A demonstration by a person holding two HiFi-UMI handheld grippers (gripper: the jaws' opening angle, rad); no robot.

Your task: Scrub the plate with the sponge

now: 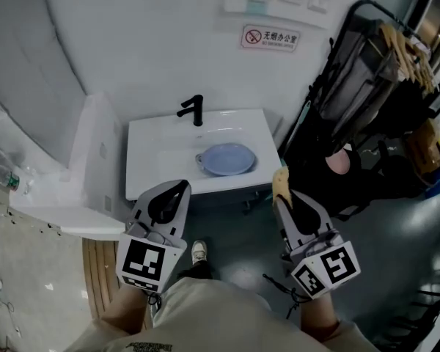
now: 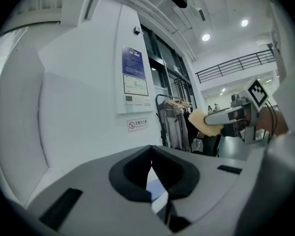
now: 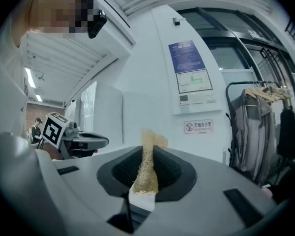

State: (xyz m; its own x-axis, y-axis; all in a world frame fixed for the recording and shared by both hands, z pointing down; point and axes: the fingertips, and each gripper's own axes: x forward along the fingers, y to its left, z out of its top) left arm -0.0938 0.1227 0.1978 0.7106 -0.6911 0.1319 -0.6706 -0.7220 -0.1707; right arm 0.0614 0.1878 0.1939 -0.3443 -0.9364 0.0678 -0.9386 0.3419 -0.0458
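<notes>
Plate [image 1: 226, 158] sits mid-frame in head view, in the sink [image 1: 150, 163] under the black faucet [image 1: 193, 110], above both claws and well apart from them. R gripper [image 1: 282, 191] is lower right of it, pinching the sponge [image 1: 281, 178] edge-on, its tip poking past the jaws. Sponge likely needs to go up-left. L gripper [image 1: 180, 188] is lower left, jaws pressed together, empty. Plate: round, pale blue, shallow.

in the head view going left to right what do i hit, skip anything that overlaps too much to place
clear bottle → left gripper, jaws shut → plate in the sink → sponge clamped in the right gripper → clothes rack. The faucet is left out, since it overlaps the left gripper and the plate.
</notes>
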